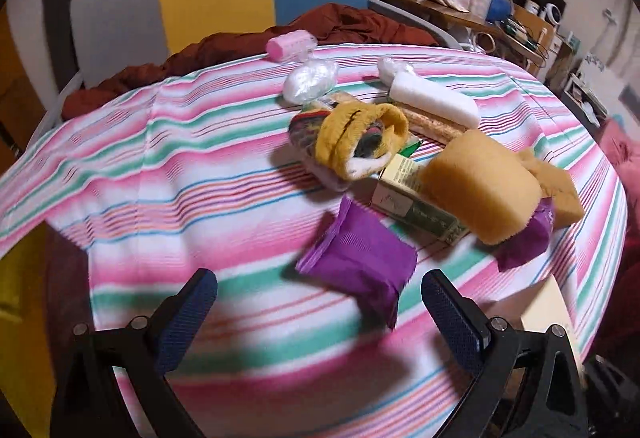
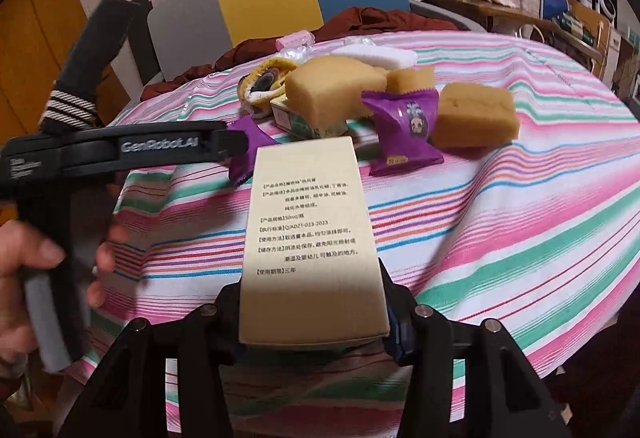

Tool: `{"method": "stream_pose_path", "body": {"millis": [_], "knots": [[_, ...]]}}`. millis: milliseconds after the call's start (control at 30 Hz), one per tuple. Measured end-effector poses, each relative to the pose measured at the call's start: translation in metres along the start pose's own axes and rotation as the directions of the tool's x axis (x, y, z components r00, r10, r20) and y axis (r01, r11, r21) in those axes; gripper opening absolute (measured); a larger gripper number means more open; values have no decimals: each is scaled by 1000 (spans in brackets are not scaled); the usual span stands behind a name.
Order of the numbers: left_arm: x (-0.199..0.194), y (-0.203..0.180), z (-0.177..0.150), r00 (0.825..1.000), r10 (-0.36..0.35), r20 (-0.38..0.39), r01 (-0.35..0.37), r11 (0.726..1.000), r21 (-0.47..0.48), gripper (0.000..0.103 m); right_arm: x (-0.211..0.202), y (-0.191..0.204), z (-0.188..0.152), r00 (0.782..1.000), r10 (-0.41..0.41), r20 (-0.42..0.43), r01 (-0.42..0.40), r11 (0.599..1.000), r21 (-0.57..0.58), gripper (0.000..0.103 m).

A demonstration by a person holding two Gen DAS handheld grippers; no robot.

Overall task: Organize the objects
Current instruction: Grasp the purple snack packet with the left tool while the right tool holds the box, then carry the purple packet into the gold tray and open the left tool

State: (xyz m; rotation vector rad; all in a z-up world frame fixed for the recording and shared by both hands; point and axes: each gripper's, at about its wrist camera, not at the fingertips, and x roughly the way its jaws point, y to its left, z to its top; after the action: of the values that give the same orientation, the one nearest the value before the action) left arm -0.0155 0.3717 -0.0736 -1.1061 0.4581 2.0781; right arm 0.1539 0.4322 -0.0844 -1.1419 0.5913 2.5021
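A round table under a pink, green and white striped cloth (image 1: 200, 166) carries a loose heap of small goods, and the sorting looks barely begun, judging by how everything lies jumbled together at the cloth's middle with no tidy group in sight. Largest in the heap is a tan sponge block (image 1: 480, 186), leaning on a green-and-cream carton (image 1: 416, 206); beyond the carton sits a yellow sock bundle (image 1: 356, 142), and farther back a white foam roll (image 1: 432, 102) and a pink case (image 1: 288, 44) near the cloth's far edge. On the near side of the carton lies a purple snack packet (image 1: 360, 262), slightly crumpled, matt and soft-looking; the left gripper (image 1: 320, 302), jaws spread wide and empty, hovers just short of it. The right gripper (image 2: 316, 322) is clamped on a cream box (image 2: 312, 238), a clean, sharp-edged carton printed with black text, held above the near edge of the cloth, in front of the heap. A second purple packet (image 2: 404, 130) lies beyond the box.
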Motion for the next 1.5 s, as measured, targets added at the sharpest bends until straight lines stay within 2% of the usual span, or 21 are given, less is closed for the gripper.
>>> {"method": "stream_pose_path", "body": {"millis": [133,300,367,400,467,533,567,600,833,867,900,967,1000,1033,1100,1133,1167,1233,1300,1367,1500], "knots": [[9,-3,5,999,33,26,-33,999,34,96,-1,1,-1,1000,-1,2,1,1000,2,53],[14,-5,3,999,0,46,-1,999,35,76,0,0,-1,1000,5,2,-5,1000,8,53],[17,-5,1,999,-37,34,36,999,32,62,0,0,-1,1000,1,2,-1,1000,4,53],[20,-7,0,999,-45,22,45,998,34,58,1,0,0,1000,-3,2,3,1000,0,53],[20,-8,-4,999,-29,29,28,999,42,39,1,1,0,1000,-8,2,8,1000,-2,53],[19,-8,-6,999,-33,30,32,998,51,32,1,1,-1,1000,-11,2,11,1000,-5,53],[19,-8,-6,999,-31,30,30,998,58,26,2,1,-1,1000,-13,2,13,1000,-7,53],[18,-7,-7,999,-34,30,33,997,63,24,2,2,-1,1000,-15,2,15,1000,-8,53],[8,2,-17,995,-90,51,89,996,17,23,3,3,-1,1000,-25,3,25,1000,-12,53],[6,4,-17,994,-96,57,96,995,-4,25,2,3,-1,1000,-24,3,24,1000,-10,53],[5,6,-17,993,-100,61,102,994,-31,32,2,3,-1,1000,-22,3,22,1000,-8,53],[3,13,-15,989,-129,67,136,985,-110,87,2,2,-1,1000,-20,4,20,1000,-7,53],[1,17,-12,990,-118,82,129,980,-152,94,2,2,-1,1000,-19,5,19,1000,-5,53],[0,18,-9,990,-102,94,118,976,-183,95,2,2,-1,1000,-19,5,19,1000,-5,53],[5,17,0,992,-98,78,112,973,-202,93,2,2,-1,1000,-18,6,18,1000,-4,53],[9,14,4,995,-83,60,94,975,-201,84,2,2,-2,1000,-17,6,17,1000,-4,54],[14,11,9,997,-64,35,70,978,-196,70,2,2,-2,1000,-18,8,18,1000,-4,54],[28,4,15,998,-64,-16,60,982,-179,58,3,3,-3,1000,-19,11,19,1000,-6,54],[29,-3,16,1000,-28,-5,27,990,-135,54,2,2,-4,1000,-15,13,15,1000,-4,54],[28,-7,12,1000,-30,9,31,994,-101,44,1,1,-4,1000,-12,16,12,1000,2,54],[18,4,0,998,-47,30,49,995,-86,42,0,3,-6,999,-18,27,18,1000,6,54]]}}
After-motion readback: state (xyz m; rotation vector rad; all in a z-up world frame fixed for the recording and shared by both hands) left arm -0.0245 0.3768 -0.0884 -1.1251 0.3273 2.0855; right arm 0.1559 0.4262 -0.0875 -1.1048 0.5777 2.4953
